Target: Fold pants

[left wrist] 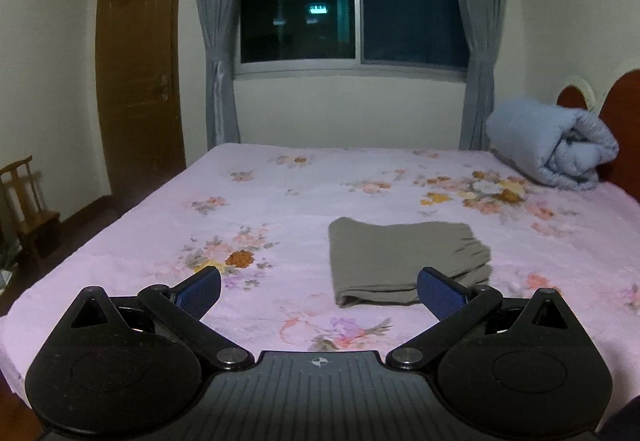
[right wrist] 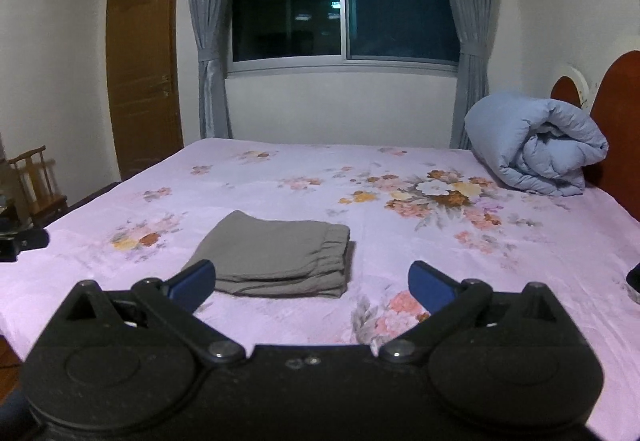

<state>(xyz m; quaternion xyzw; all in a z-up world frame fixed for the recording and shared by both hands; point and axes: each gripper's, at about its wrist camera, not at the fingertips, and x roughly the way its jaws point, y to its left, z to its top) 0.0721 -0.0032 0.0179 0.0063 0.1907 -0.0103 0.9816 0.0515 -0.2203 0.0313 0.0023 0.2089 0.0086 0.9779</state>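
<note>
Grey pants (right wrist: 276,259) lie folded in a flat stack on the pink flowered bed sheet (right wrist: 520,281), near its front edge. Both the left gripper (left wrist: 319,291) and the right gripper (right wrist: 312,283) are spread wide and empty, apart from the pants, pointing toward the far window (right wrist: 344,1)

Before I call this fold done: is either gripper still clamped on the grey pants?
No: the grey pants lie folded on the floral bedsheet, and the right gripper and left gripper stand open, holding nothing.
</note>
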